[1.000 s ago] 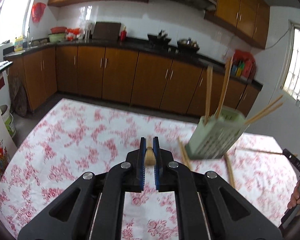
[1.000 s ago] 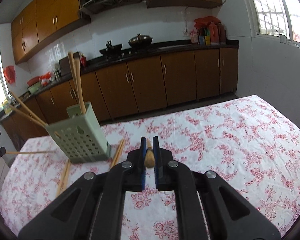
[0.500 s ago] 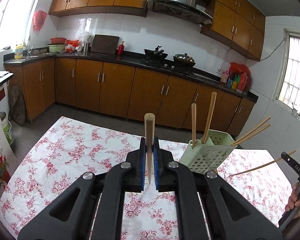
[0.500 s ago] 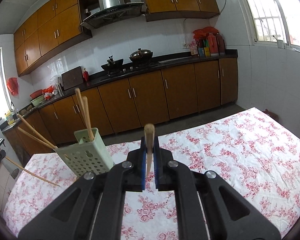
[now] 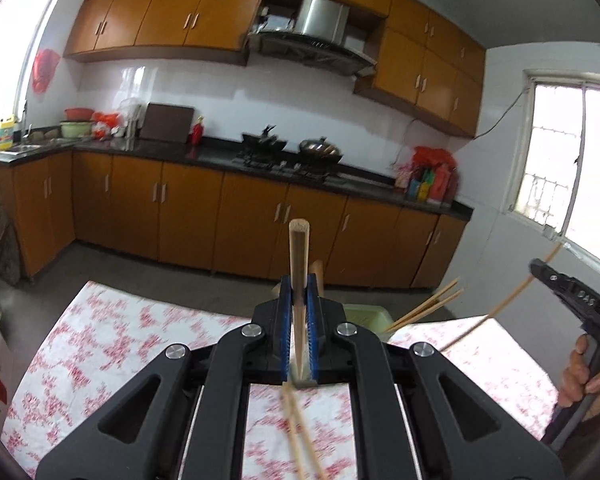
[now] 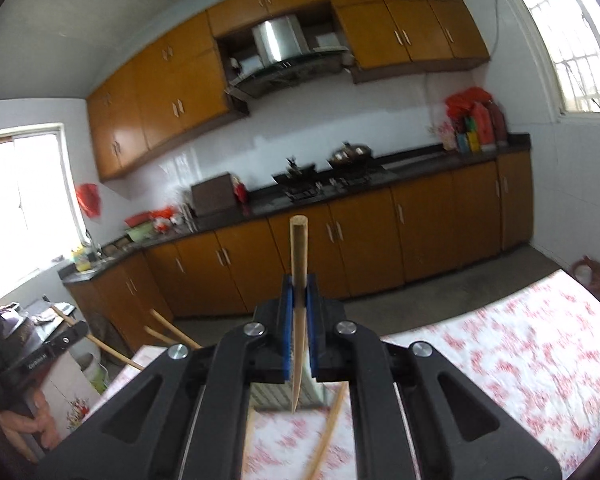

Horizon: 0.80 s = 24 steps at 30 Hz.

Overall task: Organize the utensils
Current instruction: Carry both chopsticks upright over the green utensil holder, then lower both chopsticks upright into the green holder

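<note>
My left gripper (image 5: pixel 299 292) is shut on a wooden chopstick (image 5: pixel 299 264) that stands upright between its blue pads. My right gripper (image 6: pixel 299 292) is shut the same way on a second chopstick (image 6: pixel 299 272), thick end up, tip pointing down. The pale green utensil holder (image 5: pixel 366 314) is mostly hidden behind my left gripper, with chopsticks (image 5: pixel 428 310) leaning out of it. In the right wrist view only some chopsticks (image 6: pixel 168 330) poke out at lower left. Loose chopsticks (image 5: pixel 298 432) lie on the floral tablecloth (image 5: pixel 112 332) below.
The right gripper (image 5: pixel 568 292) and a hand (image 5: pixel 584 376) show at the left view's right edge, its chopstick (image 5: pixel 512 300) slanting. Wooden cabinets (image 5: pixel 188 216) and a dark counter with pans (image 5: pixel 292 152) line the far wall. A loose chopstick (image 6: pixel 330 428) lies on the cloth (image 6: pixel 520 352).
Both grippers have risen high above the table and tipped up toward level, each carrying its chopstick. The holder has dropped low in both views, now largely hidden behind the grippers.
</note>
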Motion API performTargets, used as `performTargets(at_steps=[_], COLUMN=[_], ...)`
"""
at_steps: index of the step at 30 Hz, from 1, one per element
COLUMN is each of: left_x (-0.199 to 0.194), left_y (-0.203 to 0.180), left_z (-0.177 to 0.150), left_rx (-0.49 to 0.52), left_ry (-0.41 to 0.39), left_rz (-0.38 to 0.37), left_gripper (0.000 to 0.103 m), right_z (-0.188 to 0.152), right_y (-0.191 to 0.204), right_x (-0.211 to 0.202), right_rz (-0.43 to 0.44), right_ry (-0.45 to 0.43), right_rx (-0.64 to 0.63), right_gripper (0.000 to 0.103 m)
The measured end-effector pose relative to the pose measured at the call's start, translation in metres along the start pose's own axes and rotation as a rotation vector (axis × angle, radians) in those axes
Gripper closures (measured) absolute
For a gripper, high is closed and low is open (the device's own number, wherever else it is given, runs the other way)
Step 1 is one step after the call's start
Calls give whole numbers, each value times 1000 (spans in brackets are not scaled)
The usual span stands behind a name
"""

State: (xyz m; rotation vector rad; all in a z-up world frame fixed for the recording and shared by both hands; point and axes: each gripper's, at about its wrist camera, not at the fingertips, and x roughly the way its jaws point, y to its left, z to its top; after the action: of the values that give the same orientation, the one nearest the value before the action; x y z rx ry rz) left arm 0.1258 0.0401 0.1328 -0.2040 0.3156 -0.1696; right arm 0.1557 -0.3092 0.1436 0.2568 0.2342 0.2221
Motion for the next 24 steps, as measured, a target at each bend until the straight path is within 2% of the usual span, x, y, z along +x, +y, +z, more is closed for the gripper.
performTargets(at_steps=[6,13,16,19,24], left_x=[8,36,53,70,98], left_y=[-22,-27,-29,-33,-30], left_z=[34,59,56,42,19], left_rx=[-10,-72,-91,-67,-84], left_ry=[-92,-159,-175,-183,-113], left_rz=[-12,17,33,70,75], left_gripper=[96,96,96,96,96], right_z=[21,30,23,13,-3], right_y=[23,23,19,14,11], right_x=[15,49,65,86,109], right_rz=[14,-12,-16,-26,-43], right_ry=[-61,-89,-67,-30,22], right_rx=[-37,-26,-17,-14,-10], right_gripper=[96,96,96,96,96])
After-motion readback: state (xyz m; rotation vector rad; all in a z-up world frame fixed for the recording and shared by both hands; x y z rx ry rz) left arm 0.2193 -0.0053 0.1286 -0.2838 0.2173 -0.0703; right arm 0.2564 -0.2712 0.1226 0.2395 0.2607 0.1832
